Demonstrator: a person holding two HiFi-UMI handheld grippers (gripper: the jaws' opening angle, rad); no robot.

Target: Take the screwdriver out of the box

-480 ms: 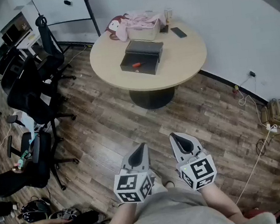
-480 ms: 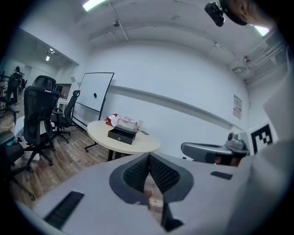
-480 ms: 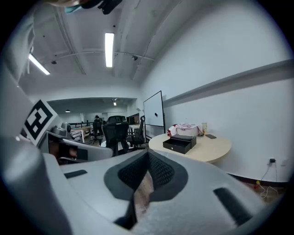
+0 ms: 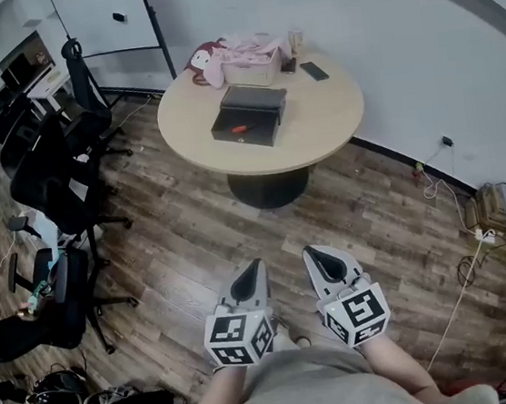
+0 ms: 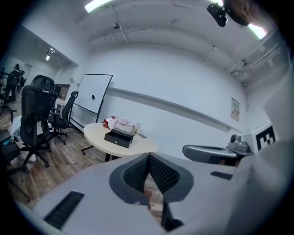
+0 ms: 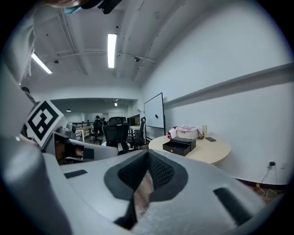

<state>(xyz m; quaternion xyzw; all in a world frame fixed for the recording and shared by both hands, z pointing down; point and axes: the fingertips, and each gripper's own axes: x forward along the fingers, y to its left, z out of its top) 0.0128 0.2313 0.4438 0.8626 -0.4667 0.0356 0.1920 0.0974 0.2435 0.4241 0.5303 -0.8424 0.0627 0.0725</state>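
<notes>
A black box (image 4: 247,115) lies open on the round beige table (image 4: 317,129) far ahead, with a red-handled screwdriver (image 4: 242,127) in its lower tray. The box also shows small in the left gripper view (image 5: 118,136) and the right gripper view (image 6: 180,146). My left gripper (image 4: 257,265) and right gripper (image 4: 310,252) are held side by side close to my body, well short of the table. Both are shut with nothing between their jaws.
Pink cloth and a white container (image 4: 249,58), a phone (image 4: 314,71) and a cup (image 4: 295,38) sit at the table's far side. Black office chairs (image 4: 53,175) stand at the left. Cables and a power strip (image 4: 481,232) lie by the right wall. Wood floor lies between me and the table.
The view has shifted slightly, so the table and box sit a little higher and further left in the frame. Both grippers stay shut and side by side.
</notes>
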